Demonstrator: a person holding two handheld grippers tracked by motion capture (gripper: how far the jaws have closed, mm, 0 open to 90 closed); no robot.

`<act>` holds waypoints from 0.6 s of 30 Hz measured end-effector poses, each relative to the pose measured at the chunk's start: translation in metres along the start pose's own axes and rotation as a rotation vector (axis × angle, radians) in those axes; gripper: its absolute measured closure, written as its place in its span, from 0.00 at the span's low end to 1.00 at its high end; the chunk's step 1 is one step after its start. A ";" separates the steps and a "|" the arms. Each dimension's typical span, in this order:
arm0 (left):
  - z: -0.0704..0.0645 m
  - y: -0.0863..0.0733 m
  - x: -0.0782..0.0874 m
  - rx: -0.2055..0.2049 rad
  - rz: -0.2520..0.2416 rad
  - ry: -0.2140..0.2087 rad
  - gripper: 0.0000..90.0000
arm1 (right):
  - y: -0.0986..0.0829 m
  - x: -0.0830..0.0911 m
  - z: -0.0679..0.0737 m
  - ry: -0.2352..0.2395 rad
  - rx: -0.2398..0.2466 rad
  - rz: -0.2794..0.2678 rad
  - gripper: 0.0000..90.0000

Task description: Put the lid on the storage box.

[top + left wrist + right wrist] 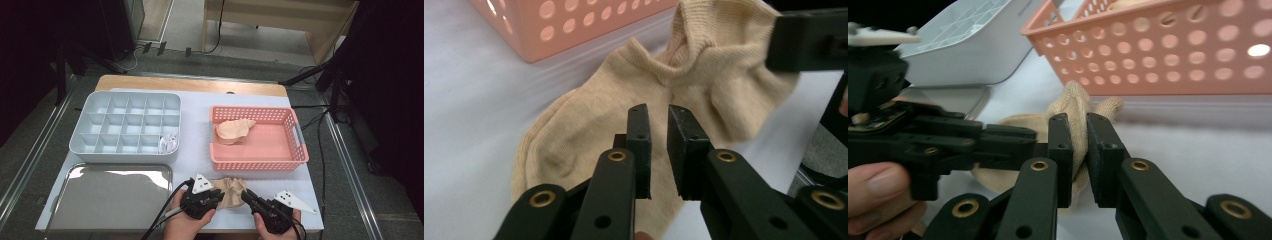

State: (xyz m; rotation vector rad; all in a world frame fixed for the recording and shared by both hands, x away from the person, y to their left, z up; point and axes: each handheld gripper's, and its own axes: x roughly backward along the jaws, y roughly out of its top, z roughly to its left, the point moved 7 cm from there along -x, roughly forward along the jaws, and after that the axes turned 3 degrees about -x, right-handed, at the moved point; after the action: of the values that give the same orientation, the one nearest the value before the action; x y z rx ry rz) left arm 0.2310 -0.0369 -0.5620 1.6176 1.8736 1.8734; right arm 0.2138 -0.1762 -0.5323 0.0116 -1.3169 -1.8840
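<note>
A beige sock (229,190) lies bunched on the white table cover near the front edge, between my two grippers. My right gripper (1078,145) is shut on a fold of the sock (1075,107), with fabric showing between its jaws. It holds the sock's cuff end (724,45). My left gripper (658,150) rests on the middle of the sock (589,115), its jaws nearly together with a thin strip of fabric in the gap. In the high view the left gripper (217,196) meets the sock from the left and the right gripper (246,196) from the right.
Behind the sock stands a pink perforated basket (260,162) holding another beige sock (235,131). A grey compartment organizer (100,112) at back left has a white sock (168,143) in its near right cell. A metal tray (110,195) lies front left.
</note>
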 end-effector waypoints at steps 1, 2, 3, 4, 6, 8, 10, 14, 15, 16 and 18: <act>0.001 -0.001 -0.004 -0.011 0.026 0.007 0.91 | 0.000 0.000 0.002 0.003 0.009 -0.002 0.92; 0.003 -0.003 -0.009 -0.012 0.049 0.013 0.92 | 0.001 -0.001 0.007 0.015 0.021 -0.004 0.92; 0.003 -0.004 -0.011 -0.008 0.056 0.008 0.93 | 0.000 -0.001 0.009 0.018 0.026 -0.001 0.92; 0.004 -0.003 -0.011 -0.005 0.055 0.010 0.93 | 0.000 -0.001 0.009 0.018 0.026 -0.001 0.92; 0.004 -0.002 -0.006 -0.009 0.039 0.001 0.93 | 0.000 -0.001 0.011 0.015 0.032 -0.001 0.92; 0.005 0.000 0.003 0.000 0.004 -0.006 0.92 | -0.001 -0.002 0.012 0.009 0.035 0.001 0.92; 0.011 0.002 0.015 0.017 -0.029 -0.012 0.90 | -0.002 -0.004 0.013 0.009 0.037 0.001 0.92; 0.027 0.003 0.041 0.069 -0.089 -0.025 0.90 | -0.004 -0.010 0.022 0.005 0.057 0.008 0.92; 0.030 0.002 0.047 0.078 -0.100 -0.026 0.90 | -0.004 -0.011 0.026 0.006 0.068 0.009 0.92; 0.034 0.002 0.053 0.084 -0.114 -0.028 0.90 | -0.005 -0.013 0.030 0.004 0.078 0.015 0.92; 0.041 0.000 0.061 0.098 -0.130 -0.023 0.90 | -0.007 -0.018 0.038 0.006 0.111 0.026 0.92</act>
State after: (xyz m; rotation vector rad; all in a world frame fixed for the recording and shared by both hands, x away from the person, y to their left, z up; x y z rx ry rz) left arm 0.2295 0.0321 -0.5361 1.4960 2.0371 1.7315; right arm 0.2049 -0.1346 -0.5287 0.0568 -1.4098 -1.7858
